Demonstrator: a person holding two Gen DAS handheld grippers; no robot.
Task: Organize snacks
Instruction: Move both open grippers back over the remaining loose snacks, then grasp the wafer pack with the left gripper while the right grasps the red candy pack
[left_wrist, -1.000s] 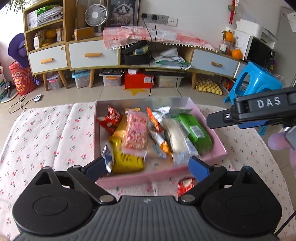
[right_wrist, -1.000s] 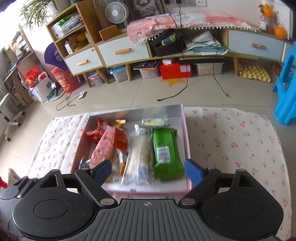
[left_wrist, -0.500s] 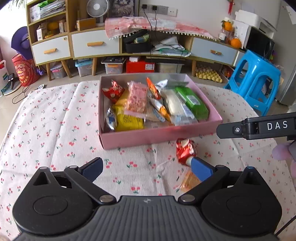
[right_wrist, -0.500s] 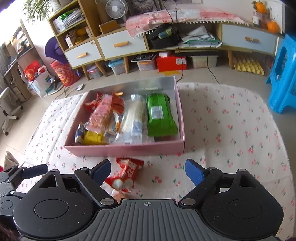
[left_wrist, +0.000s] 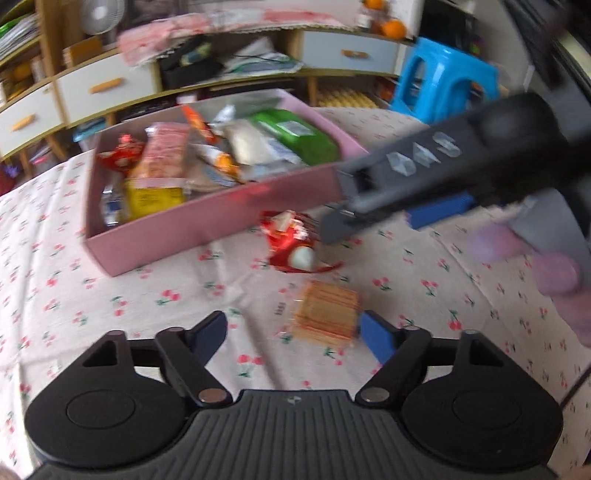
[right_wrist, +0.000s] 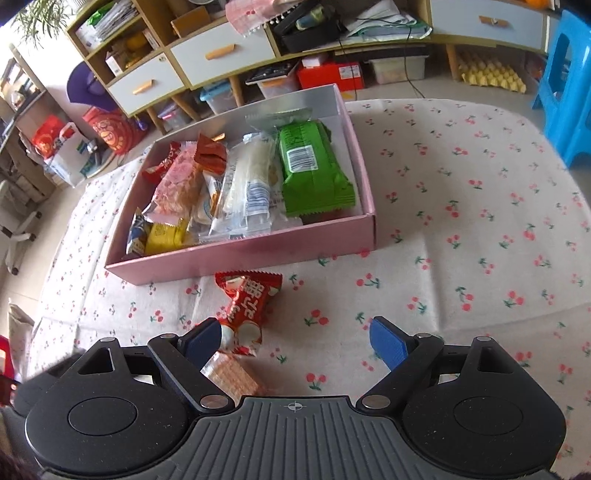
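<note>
A pink box (right_wrist: 240, 258) full of wrapped snacks sits on the cherry-print cloth. In front of it lie a red snack packet (right_wrist: 247, 306) and an orange cracker packet (left_wrist: 325, 314). My left gripper (left_wrist: 291, 328) hangs low over the cloth, its jaws closing. The cracker packet lies between them, close to the right finger, and the pads do not press on it. My right gripper (right_wrist: 295, 334) is open, and the near end of the red packet lies just inside its left finger. The cracker packet (right_wrist: 232, 373) shows partly under that finger. The left view is blurred.
In the left wrist view my right gripper (left_wrist: 384, 221) crosses from the right above the red packet (left_wrist: 291, 240), close to the pink box (left_wrist: 207, 225). A blue stool (right_wrist: 565, 85) stands past the table's right edge. Shelves and drawers (right_wrist: 221, 55) line the far wall.
Both grippers have drawn back from over the box and sunk toward the cloth. The left jaws have narrowed, and the cracker packet now lies between them. The left view has rolled.
</note>
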